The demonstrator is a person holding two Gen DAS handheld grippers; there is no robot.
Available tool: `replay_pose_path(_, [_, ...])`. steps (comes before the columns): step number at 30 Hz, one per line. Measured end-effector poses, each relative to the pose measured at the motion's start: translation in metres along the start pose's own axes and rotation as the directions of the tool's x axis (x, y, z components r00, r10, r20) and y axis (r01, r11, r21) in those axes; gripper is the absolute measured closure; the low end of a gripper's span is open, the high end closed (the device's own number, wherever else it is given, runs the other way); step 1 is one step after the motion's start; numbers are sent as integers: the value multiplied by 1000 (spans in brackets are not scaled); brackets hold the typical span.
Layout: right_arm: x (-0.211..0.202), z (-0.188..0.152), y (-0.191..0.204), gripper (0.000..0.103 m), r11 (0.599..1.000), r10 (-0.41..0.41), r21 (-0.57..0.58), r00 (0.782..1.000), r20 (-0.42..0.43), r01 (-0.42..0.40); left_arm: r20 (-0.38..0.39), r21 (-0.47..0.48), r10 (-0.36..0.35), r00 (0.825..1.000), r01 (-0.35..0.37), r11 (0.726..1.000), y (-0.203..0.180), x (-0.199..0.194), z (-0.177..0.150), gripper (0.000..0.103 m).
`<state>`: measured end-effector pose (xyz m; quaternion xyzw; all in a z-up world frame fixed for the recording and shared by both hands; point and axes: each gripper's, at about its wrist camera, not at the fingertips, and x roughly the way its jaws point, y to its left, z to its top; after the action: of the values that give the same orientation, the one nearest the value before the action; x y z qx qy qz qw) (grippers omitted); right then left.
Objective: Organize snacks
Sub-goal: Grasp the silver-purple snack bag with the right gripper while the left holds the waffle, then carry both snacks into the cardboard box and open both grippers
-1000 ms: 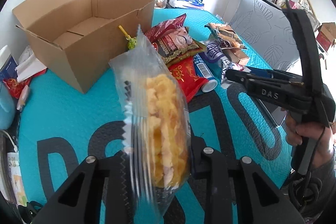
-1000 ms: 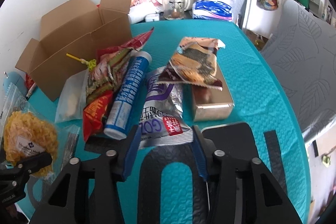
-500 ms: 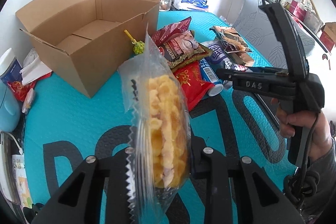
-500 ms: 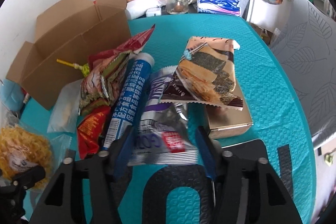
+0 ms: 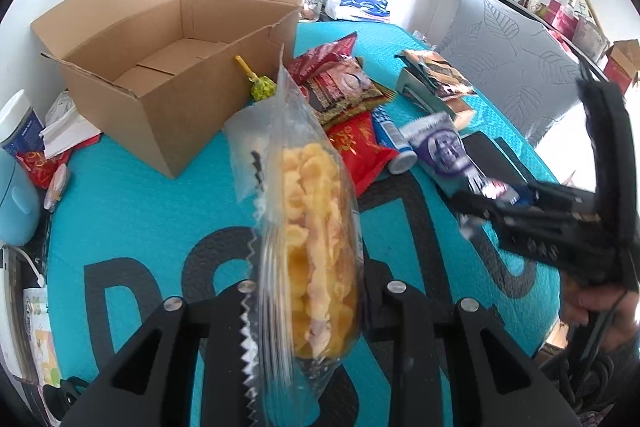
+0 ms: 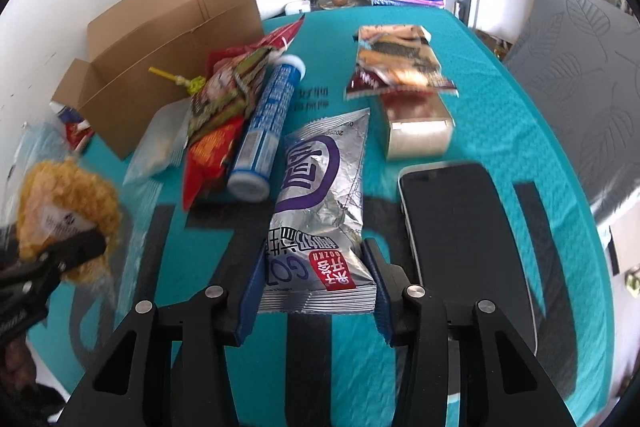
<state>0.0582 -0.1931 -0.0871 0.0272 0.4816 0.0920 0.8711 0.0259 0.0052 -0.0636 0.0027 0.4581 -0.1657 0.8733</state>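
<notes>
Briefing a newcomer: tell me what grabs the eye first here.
The clear bag of yellow puffs, held upright between the left gripper's fingers. Then the silver pouch between the right gripper's fingers, and the open cardboard box at the mat's far left.

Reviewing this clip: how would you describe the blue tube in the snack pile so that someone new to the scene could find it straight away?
Start at the open cardboard box on the teal mat; the snack pile lies just right of it. The blue tube lies on its side between the red-and-green packets and the silver pouch held by the right gripper. It is the only rigid cylinder there, white-capped at both ends.
</notes>
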Motion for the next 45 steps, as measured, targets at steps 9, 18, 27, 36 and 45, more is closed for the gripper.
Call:
replay_pose_path(9, [-30,-41,7,57,1000,21,24,999,-44,-20,3,30,-22,1000,22,999,-13,-11,-13,76])
replay_pose_path(18, [-13,-32,14,44,998,-46,-34,998,-45,44,15,6,-5,1000,4,1000,-10,-16,-21,76])
replay_pose_path(27, [-5,-31,18,62,993,-88,-85,996,-29,85,20,1,19,1000,-19,1000,-9,-16,-25,76])
replay_pose_path(36, [-21,-37,24,63,997,-17,-75,999,-33,14,26,2,8,1000,-8,1000,-9,-20,-21,76])
replay_pose_path(45, [-44,-26,45,63,991,61,-121,998,1,-61,85,4,7,996,-7,1000,-6,-38,-6,76])
